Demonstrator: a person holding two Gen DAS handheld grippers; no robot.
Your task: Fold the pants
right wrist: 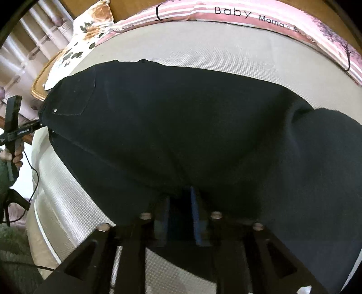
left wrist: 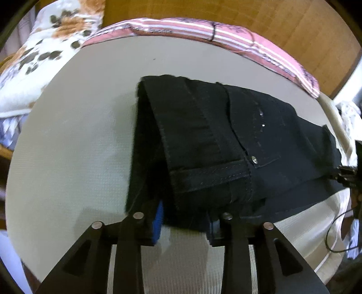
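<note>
Black pants point(left wrist: 215, 140) lie folded on a pale textured mattress point(left wrist: 74, 144), with the hemmed leg ends doubled over onto the back pocket and waistband part. In the left wrist view the left gripper point(left wrist: 184, 222) sits low at the near edge of the fold; its jaws stand partly apart, one blue pad point(left wrist: 159, 220) showing at the left and the dark cloth bulging between the two fingers, but the pads do not visibly press it. A small metal rivet point(left wrist: 255, 160) marks the pocket corner just beyond the hem.

In the right wrist view the right gripper point(right wrist: 179, 210) is at the near edge of the broad dark cloth point(right wrist: 192, 126), its jaws also partly apart, with the cloth draped over the finger tips; whether the pads bear on it cannot be told for certain, though a gap shows between them. At the far left of that view a person's hand point(right wrist: 13, 156) holds the other gripper's handle beside the pocket end of the pants. A pink striped pillow point(right wrist: 248, 13) printed with the word "Baby" lies along the far edge of the mattress, and a floral cushion point(left wrist: 45, 49) rests beside it.
</note>
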